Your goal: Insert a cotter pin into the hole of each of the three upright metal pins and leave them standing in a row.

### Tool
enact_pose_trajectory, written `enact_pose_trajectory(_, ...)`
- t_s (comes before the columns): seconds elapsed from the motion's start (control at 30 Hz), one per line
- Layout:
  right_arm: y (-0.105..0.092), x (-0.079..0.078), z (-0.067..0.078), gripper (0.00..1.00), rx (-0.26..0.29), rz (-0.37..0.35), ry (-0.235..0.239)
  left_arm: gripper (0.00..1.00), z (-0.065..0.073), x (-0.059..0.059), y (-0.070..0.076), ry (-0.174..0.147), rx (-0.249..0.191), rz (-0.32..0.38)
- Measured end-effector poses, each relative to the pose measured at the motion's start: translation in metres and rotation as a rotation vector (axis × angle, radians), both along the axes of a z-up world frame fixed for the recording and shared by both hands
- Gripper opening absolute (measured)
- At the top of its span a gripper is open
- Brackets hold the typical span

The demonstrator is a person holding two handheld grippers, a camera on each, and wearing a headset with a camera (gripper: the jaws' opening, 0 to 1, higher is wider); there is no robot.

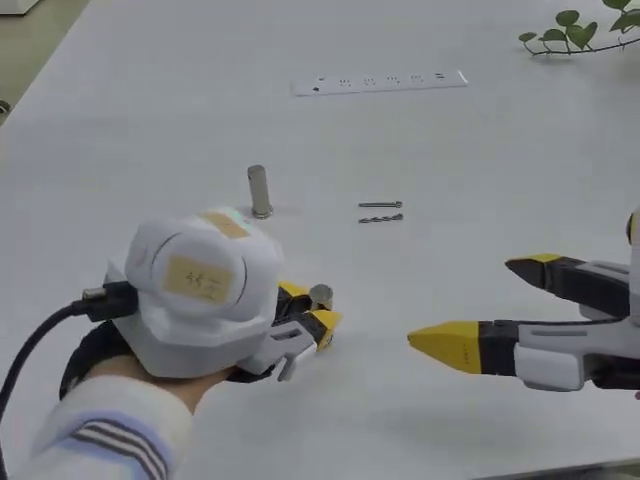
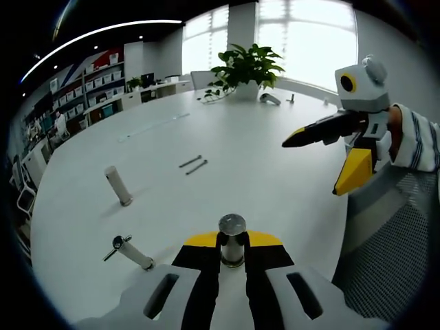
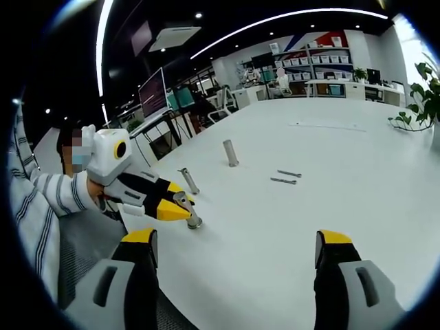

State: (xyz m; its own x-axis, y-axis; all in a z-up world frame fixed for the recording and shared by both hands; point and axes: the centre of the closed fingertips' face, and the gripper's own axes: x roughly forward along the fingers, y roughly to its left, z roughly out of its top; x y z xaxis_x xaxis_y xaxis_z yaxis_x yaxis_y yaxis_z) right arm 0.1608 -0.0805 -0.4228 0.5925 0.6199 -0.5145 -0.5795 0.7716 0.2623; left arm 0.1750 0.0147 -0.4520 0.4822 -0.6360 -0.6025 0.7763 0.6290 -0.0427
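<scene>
My left gripper [image 1: 312, 305] is shut on a short metal pin [image 1: 320, 296] that stands on the white table; in the left gripper view this pin [image 2: 232, 239] rises between the jaws. Beside it leans a second pin [image 2: 132, 251] with a cotter pin through its head. A third pin [image 1: 259, 190] stands upright farther back. Two loose cotter pins [image 1: 380, 211] lie side by side at mid-table. My right gripper [image 1: 460, 302] hovers open to the right, nothing between its fingers. The right gripper view shows the left gripper [image 3: 180, 206] on its pin [image 3: 187, 208].
A white power strip [image 1: 380, 82] lies flat at the far side of the table [image 1: 150, 120]. Plant leaves [image 1: 585, 30] reach in at the far right corner. Office desks and shelves stand beyond the table.
</scene>
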Motion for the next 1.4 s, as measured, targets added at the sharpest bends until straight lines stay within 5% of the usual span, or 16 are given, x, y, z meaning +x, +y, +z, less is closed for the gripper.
enact_pose_trajectory(1.4, 0.000, 0.000, -0.001, 0.93, 0.001, 0.000, 0.007, 0.10, -0.008, -0.008, -0.011, 0.033, -0.020, 0.054)
